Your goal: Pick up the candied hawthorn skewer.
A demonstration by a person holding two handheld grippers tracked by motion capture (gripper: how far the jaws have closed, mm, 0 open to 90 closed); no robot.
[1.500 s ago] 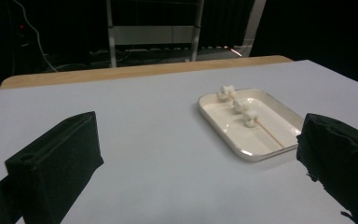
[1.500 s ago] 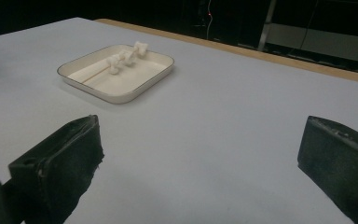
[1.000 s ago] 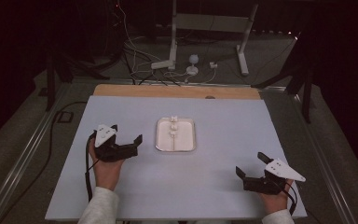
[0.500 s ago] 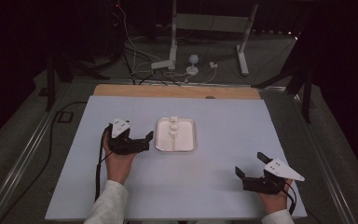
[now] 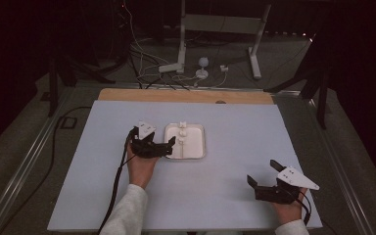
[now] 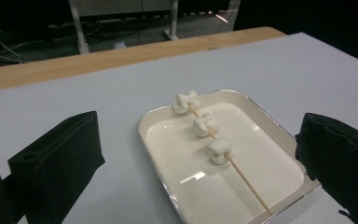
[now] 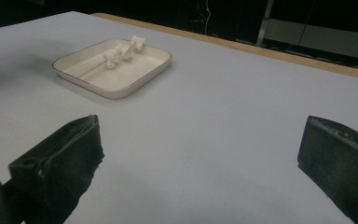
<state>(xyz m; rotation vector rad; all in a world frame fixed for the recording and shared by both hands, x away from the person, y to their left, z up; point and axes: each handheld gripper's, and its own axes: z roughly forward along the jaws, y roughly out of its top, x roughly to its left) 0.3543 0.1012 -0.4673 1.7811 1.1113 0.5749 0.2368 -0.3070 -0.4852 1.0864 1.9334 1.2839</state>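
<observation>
High view: pale table, dark room; left claw and right claw gape empty.

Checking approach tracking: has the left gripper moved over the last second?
Yes. The left gripper has shifted right, toward the tray, its open jaws now at the tray's left rim.

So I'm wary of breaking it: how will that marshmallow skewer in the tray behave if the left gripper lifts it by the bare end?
The skewer looks thin and wooden, so probably stiff but snappable under a hard squeeze. Its three marshmallows sit toward the far end, so it will likely droop that way. Being a round stick, it may roll in the tray when the open left gripper nudges it.
</observation>
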